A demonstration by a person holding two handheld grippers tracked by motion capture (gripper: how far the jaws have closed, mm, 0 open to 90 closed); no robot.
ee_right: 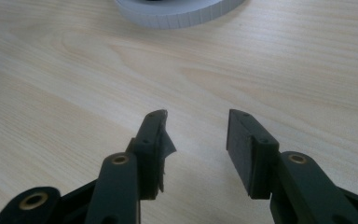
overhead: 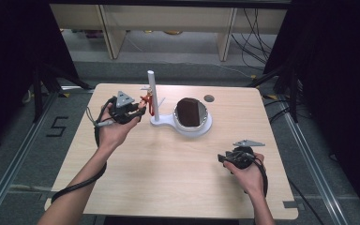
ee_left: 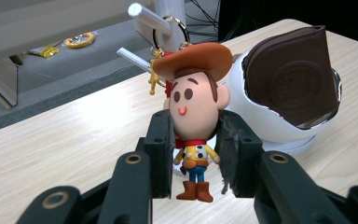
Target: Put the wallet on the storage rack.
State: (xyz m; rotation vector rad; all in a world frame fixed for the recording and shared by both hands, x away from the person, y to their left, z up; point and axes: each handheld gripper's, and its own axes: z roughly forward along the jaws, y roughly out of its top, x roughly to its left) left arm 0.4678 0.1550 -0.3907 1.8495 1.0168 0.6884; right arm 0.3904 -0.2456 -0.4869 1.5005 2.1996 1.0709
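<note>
On the table (overhead: 168, 178), a stand (overhead: 178, 123) sits toward the far middle, its post (overhead: 151, 91) rising at the left end and its bowl (overhead: 205, 127) at the right. A wallet (overhead: 190, 111) stands in the bowl. A figure keychain (ee_left: 196, 121) hangs beside the post, between the left gripper (overhead: 139, 111) jaws. The right gripper (overhead: 221, 158) sits near the table's right front, well apart.
</note>
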